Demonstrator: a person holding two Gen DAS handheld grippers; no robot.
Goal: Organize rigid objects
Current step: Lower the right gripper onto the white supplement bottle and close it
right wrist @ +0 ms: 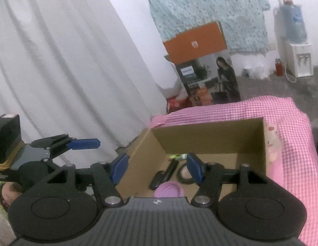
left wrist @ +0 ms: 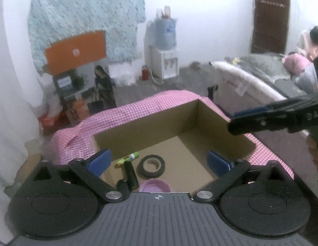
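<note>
Open brown cardboard box [left wrist: 159, 127] at twelve o'clock beyond both spread, empty grippers, left gripper [left wrist: 159, 161], right gripper [right wrist: 156, 169], five items counted inside: one black tape roll [left wrist: 151, 166], two black cylinders [left wrist: 131, 174], one green marker [left wrist: 128, 158], one purple lid [left wrist: 154, 186].

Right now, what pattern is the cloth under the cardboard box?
Pink-and-white check cloth, clearest in the right wrist view.

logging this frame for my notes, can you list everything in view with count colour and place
box: 1, brown cardboard, open, on the pink cloth
tape roll: 1, black, flat on box floor
glue stick: 1, green, box floor by the far wall
black cylinders: 2, box floor, left of tape
lid: 1, purple, box near edge
cloth: 1, pink checked, under box
water dispenser: 1, white with blue bottle, far wall
left claw: open, empty, over box
right claw: open, empty, over box
</note>
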